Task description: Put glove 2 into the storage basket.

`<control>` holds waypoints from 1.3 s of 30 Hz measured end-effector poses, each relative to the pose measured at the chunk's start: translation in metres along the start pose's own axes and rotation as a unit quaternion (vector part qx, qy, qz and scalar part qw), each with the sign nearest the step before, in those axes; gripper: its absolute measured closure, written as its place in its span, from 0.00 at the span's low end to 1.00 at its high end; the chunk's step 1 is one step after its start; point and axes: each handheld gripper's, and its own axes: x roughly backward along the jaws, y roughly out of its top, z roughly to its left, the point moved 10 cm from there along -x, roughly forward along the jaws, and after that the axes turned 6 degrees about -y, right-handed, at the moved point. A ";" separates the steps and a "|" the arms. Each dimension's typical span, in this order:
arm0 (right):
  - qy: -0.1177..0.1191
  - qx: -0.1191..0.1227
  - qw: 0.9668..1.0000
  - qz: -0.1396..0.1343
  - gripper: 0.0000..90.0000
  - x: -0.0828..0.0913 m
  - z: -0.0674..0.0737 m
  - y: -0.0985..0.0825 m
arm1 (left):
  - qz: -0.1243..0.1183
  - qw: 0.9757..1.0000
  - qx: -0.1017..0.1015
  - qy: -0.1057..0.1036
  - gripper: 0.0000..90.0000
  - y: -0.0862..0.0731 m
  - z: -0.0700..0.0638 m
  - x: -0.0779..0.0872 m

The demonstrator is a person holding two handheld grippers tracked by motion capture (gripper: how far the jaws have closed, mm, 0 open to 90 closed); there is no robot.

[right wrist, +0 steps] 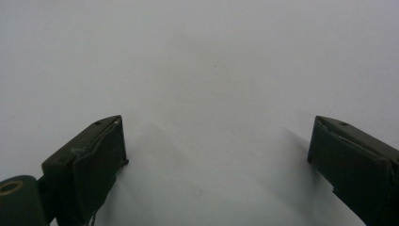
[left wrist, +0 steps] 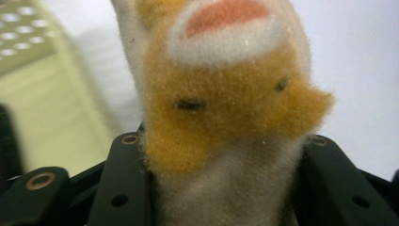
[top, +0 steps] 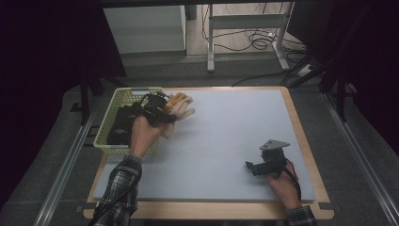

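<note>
A plush toy (top: pixel 179 106), orange and cream with a pink patch, hangs just right of the yellow basket (top: pixel 123 96) at the mat's far left. My left gripper (top: pixel 162 113) is shut on the plush toy (left wrist: pixel 226 94), whose fuzzy body bulges up from between the black jaws in the left gripper view. My right gripper (top: pixel 250 165) rests low over the pale mat (top: pixel 226 132) near the front right, pointing left. In the right gripper view its jaws stand wide apart, the right gripper (right wrist: pixel 219 150) holding nothing above the bare mat (right wrist: pixel 211 70).
The basket holds dark objects (top: pixel 120 127) that I cannot make out. A wooden board (top: pixel 301 136) frames the mat. Beyond the table stand a white cabinet (top: pixel 146 28), a metal frame (top: pixel 244 23) and cables on the floor.
</note>
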 end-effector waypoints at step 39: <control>0.000 0.000 1.000 0.000 0.05 0.000 0.000 0.000 | -0.002 0.990 0.110 0.084 0.60 -0.039 0.124 0.010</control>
